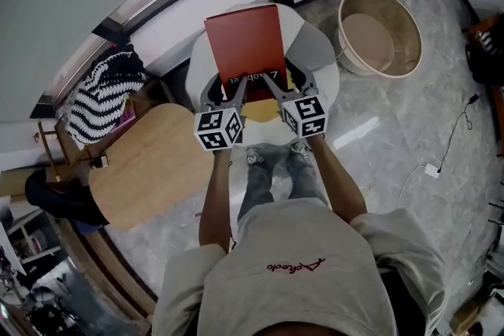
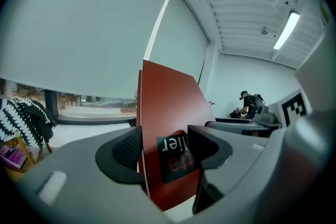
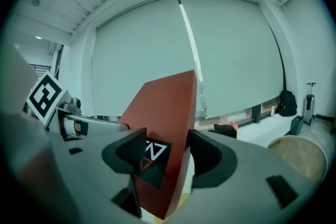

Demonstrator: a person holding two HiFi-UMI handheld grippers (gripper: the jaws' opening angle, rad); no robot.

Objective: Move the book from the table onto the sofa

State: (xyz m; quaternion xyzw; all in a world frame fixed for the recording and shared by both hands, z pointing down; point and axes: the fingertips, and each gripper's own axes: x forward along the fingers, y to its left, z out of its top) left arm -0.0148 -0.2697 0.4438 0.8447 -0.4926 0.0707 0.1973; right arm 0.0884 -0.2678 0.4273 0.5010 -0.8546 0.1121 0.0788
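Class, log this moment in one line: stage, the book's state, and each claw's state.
stage: carrying | flat red book: raised, gripped at near edge | left claw: shut on book | right claw: shut on book

Book: thin book (image 1: pixel 244 39) with a plain red cover and a black label with white and red print by its near edge.
Book state: shut, off the table, pinched at its near edge by the left gripper (image 1: pixel 228 88) at the near left corner and the right gripper (image 1: pixel 285 83) at the near right corner.
Book pose: tilted, its far edge raised and free in the air.
Book place: above the sofa, right of the table.
Table: rounded, light wooden top (image 1: pixel 150 161), at the near left.
Sofa: rounded seat (image 1: pixel 319 51), part white and part grey, beneath the book; whether the book touches it cannot be told.
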